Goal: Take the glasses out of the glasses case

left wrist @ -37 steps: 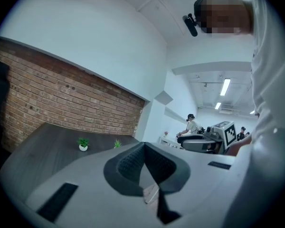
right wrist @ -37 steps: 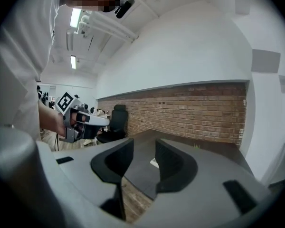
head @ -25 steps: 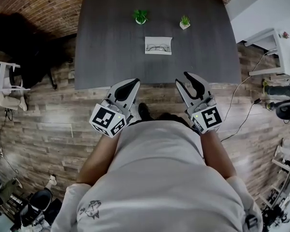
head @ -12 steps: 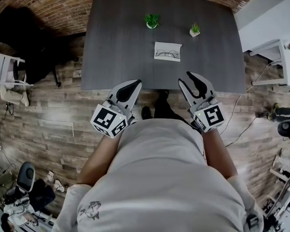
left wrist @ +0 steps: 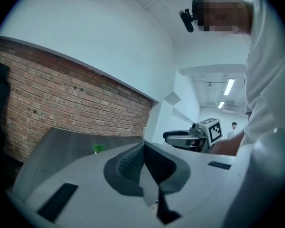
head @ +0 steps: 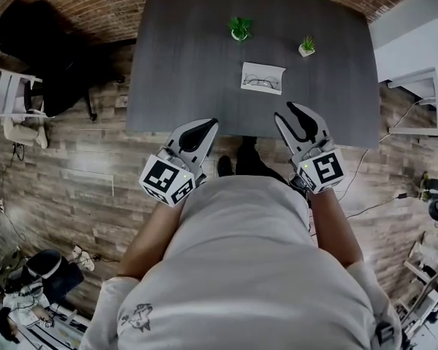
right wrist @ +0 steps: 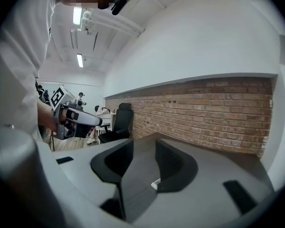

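A white glasses case lies open on the dark grey table, and a pair of glasses rests inside it. Both grippers are held in front of the person's chest, short of the table's near edge and well away from the case. The left gripper is shut and empty, its tips meeting. On the right gripper the jaws stand slightly apart with nothing between them. Each gripper view shows the other gripper off to the side.
Two small potted plants stand behind the case. A brick wall runs behind the table. A black chair stands to the left and white furniture to the right. Cables lie on the wood floor.
The table and case have slid right and nearer in the head view as the person stepped closer. Both grippers have stayed in front of the chest, their jaws unchanged.
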{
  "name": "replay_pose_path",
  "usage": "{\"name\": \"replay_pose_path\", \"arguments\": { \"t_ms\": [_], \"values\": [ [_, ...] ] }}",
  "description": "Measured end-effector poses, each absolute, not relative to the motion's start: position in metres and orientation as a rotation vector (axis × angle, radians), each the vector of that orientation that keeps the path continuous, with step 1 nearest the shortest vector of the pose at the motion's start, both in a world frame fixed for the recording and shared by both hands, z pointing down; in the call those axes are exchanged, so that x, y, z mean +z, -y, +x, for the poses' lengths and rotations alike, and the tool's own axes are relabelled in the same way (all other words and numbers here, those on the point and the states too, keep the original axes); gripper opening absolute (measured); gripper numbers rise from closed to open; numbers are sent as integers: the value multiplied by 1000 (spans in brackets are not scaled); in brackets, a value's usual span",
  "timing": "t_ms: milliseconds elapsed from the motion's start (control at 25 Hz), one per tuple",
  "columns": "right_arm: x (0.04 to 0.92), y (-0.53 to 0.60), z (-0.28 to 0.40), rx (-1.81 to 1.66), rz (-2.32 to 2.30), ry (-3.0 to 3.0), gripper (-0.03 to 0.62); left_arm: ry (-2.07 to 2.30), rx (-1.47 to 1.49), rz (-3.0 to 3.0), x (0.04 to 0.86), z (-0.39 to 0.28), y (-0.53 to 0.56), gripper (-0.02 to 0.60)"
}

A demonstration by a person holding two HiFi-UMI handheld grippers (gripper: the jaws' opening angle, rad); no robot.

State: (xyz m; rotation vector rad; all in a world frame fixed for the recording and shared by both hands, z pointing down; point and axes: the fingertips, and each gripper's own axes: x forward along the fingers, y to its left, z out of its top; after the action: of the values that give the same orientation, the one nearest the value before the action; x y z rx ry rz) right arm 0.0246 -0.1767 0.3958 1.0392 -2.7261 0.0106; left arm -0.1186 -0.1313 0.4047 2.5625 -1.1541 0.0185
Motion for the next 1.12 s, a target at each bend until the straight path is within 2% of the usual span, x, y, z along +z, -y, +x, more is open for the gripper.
{"name": "replay_pose_path", "arguments": {
  "t_ms": [1120],
  "values": [
    [537,308,29,224,530,2526,150,1143,201,2409,489,-77,259,11]
  ]
}}
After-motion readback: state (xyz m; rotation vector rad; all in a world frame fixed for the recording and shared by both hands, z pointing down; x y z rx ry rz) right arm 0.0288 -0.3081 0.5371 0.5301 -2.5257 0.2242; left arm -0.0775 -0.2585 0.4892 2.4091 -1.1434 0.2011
